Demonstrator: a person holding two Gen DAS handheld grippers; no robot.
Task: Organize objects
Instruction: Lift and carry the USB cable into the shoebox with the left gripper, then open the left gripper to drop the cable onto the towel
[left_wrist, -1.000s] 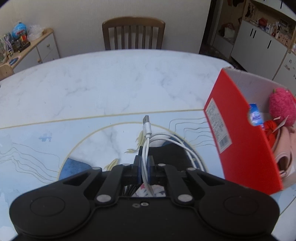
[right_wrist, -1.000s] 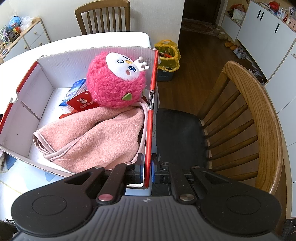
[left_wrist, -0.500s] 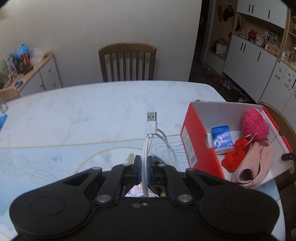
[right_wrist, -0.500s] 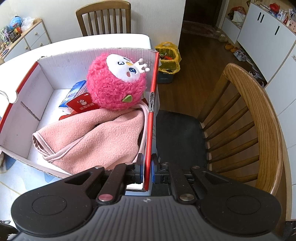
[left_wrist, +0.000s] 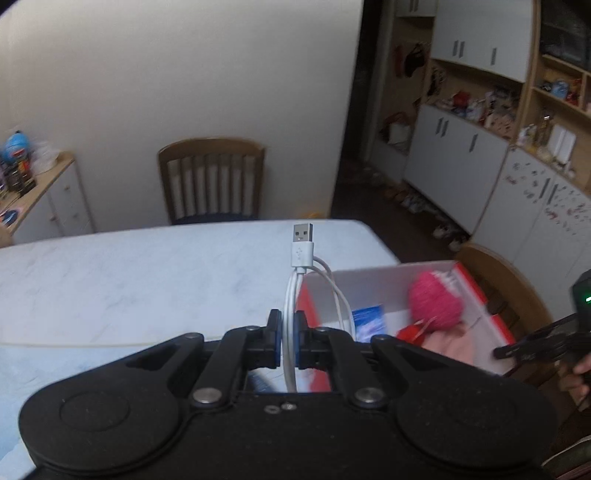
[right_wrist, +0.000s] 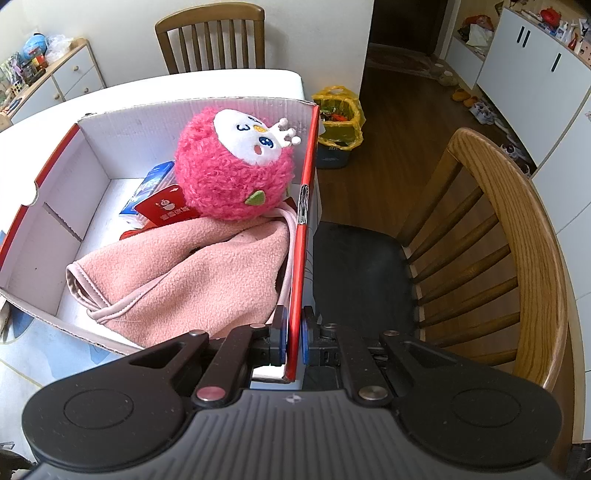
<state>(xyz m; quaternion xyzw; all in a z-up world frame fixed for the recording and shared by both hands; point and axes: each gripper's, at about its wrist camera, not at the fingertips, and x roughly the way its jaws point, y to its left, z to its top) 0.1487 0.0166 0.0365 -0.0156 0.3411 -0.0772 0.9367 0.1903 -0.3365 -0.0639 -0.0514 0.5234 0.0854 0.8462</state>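
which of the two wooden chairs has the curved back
The chair right beside the red box, with a black seat pad and a rounded, bowed back rail. The other chair, at the table's far end against the wall, has a straight slatted back.

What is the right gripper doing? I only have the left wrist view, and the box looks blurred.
Observer: The right gripper is shut on the red box wall, at the side next to the wooden chair.
Operator: Where's free space for my USB cable?
Observer: The white box floor is bare along the far-left side.
Operator: What fills the rest?
Observer: A pink fleece cloth covers the near half, and the pink plush toy rests on its far edge.
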